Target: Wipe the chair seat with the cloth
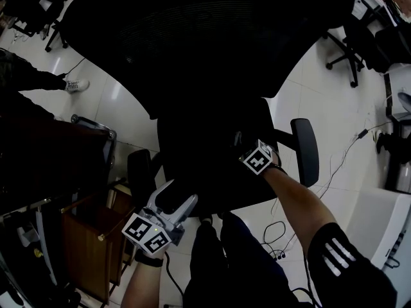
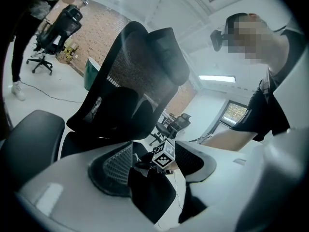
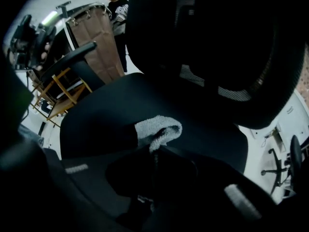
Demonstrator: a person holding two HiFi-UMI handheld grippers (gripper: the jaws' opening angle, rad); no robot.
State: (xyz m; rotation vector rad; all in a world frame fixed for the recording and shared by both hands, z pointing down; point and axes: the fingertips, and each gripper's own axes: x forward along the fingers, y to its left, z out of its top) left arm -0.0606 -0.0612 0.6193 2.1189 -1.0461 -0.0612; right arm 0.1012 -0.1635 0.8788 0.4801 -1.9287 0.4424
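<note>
The black office chair's seat (image 1: 205, 172) fills the middle of the head view, under its tall mesh backrest (image 1: 192, 37). In the right gripper view my right gripper (image 3: 154, 150) is shut on a grey terry cloth (image 3: 159, 128), which rests folded on the dark seat (image 3: 106, 115). Its marker cube (image 1: 259, 157) shows over the seat's right side. My left gripper (image 1: 173, 202) hovers at the seat's front left corner. It stands open (image 2: 154, 167) with nothing between its white jaws, looking across at the backrest (image 2: 135, 81).
Armrests flank the seat at left (image 1: 140, 172) and right (image 1: 306, 149). A wooden trolley (image 1: 90, 236) stands close on the left. More office chairs (image 1: 350, 43) and floor cables (image 1: 347, 153) lie to the right. A person's shoe (image 1: 76, 84) is at far left.
</note>
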